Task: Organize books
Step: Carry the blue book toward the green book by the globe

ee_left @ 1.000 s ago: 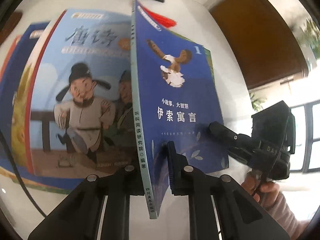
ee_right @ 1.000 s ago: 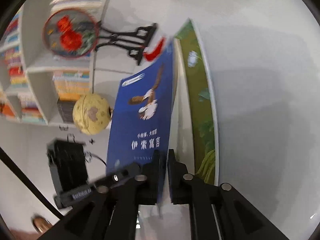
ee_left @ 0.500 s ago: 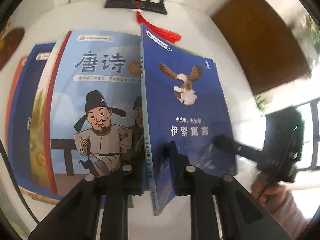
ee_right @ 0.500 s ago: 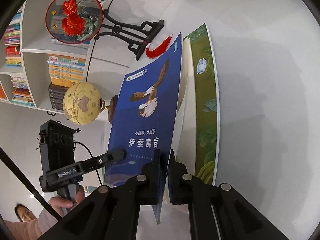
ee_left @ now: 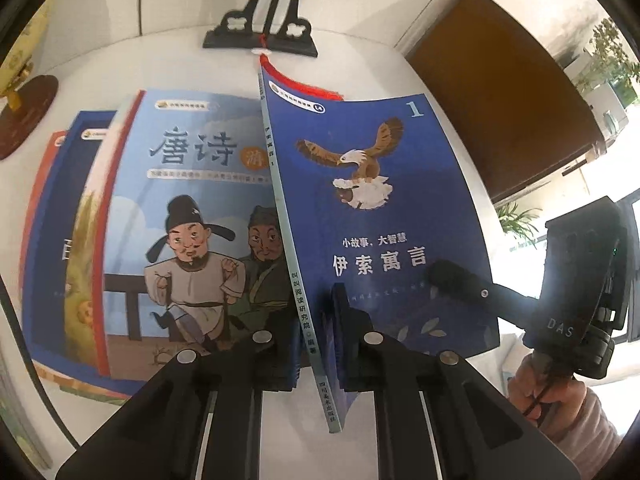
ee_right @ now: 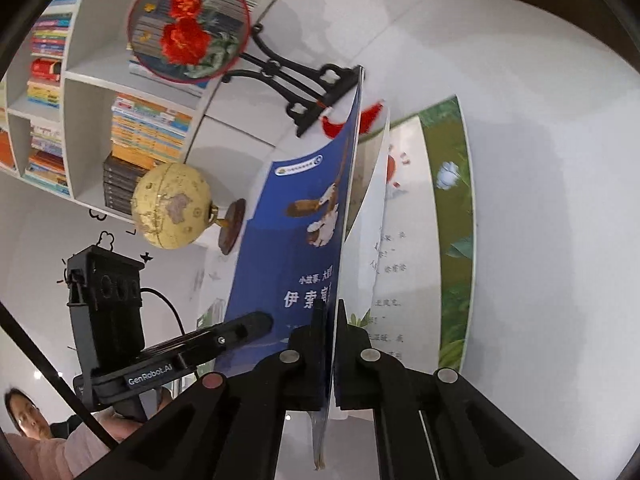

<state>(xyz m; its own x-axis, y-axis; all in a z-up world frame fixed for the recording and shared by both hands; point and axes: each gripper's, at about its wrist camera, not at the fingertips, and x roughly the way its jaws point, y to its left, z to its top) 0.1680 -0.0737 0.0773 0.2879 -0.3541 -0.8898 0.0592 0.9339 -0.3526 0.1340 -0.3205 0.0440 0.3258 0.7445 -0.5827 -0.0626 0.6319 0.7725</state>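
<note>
The book point(ee_left: 376, 216) is deep blue with a brown-and-white eagle and white lettering. The neighbouring cover point(ee_left: 188, 216) is pale blue with cartoon figures. The tassel point(ee_right: 334, 126) is red, the globe point(ee_right: 172, 205) yellowish, the worktop point(ee_right: 540, 200) white.

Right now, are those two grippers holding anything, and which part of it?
Both hold the blue eagle book: the left gripper pinches it at the spine's lower end, the right gripper clamps its front cover's lower edge.

I see a white bench point(ee_left: 120, 60) backed by a white wall point(ee_right: 500, 40). A white bookshelf point(ee_right: 92, 96) packed with stacked books stands behind it. A dark brown panel point(ee_left: 500, 92) borders bright windows point(ee_left: 632, 264), with green plants point(ee_left: 516, 220) in the daylight there.
</note>
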